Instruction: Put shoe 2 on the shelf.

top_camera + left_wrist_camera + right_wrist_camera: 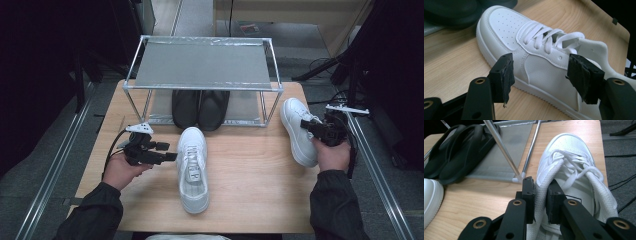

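The work in hand is judged to be the stowing of a pair of white sneakers on the metal shoe rack. It is at an early stage: neither sneaker is on the rack yet.

The right gripper is closed narrowly on the collar of the right-hand white sneaker; the padded edge is pinched between the fingers. The toe of this sneaker points away from the fingers, and the rack leg stands just beside it. In the high view this sneaker lies at the right edge of the worktop, beside the rack.

The left gripper is held wide, with nothing gripped. The middle white sneaker lies just beyond the fingers, side-on, apart from both pads. In the high view it rests at the centre of the worktop, and the left gripper is close to its side.

A pair of black sandals is already set on the lower shelf of the rack. The upper shelf is bare.

Left to do, as judged: lifting the held sneaker, placing it on a shelf, then grasping and placing the second.

The worktop is light wood-grain board. Grey floor, floor rails and cables surround it; the room beyond is dark.
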